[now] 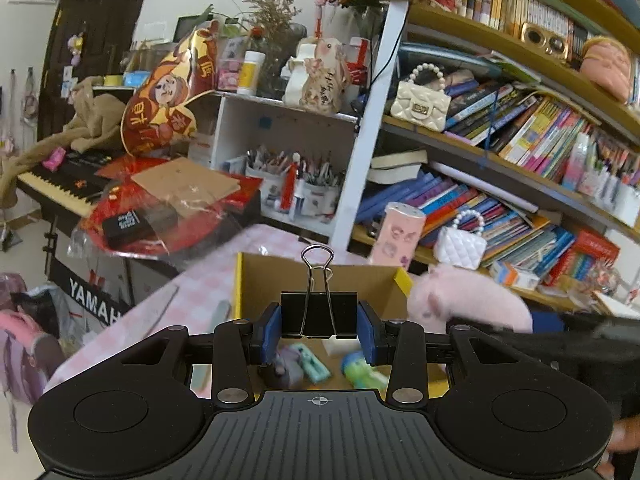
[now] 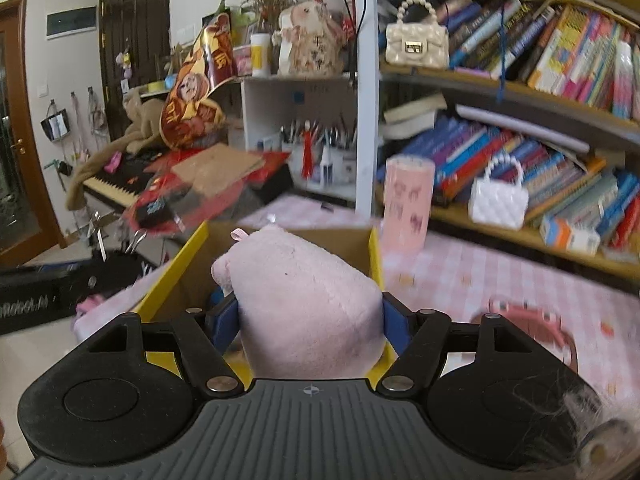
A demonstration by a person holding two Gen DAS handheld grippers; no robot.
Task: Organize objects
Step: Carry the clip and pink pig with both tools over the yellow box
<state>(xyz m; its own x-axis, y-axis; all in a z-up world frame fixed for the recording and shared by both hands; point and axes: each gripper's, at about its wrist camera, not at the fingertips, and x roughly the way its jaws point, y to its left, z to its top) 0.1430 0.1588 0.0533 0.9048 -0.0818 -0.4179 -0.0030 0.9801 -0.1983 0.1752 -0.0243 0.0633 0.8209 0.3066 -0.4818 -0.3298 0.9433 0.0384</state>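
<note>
Over box [image 1: 320, 280]: L gripper [image 1: 319, 330] clamps binder clip [image 1: 319, 314], loops up; R gripper [image 2: 310, 322] squeezes plush pig [image 2: 304, 304], snout prob. up-left.

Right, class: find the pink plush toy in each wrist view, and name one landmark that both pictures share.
Left wrist view: the pink plush toy sits at right of centre, beside the cardboard box's right wall.
Right wrist view: the pink plush toy fills the centre, clamped in the right gripper, over the cardboard box.
Shared landmark: the cream pearl-handled handbag on the bookshelf.
</note>
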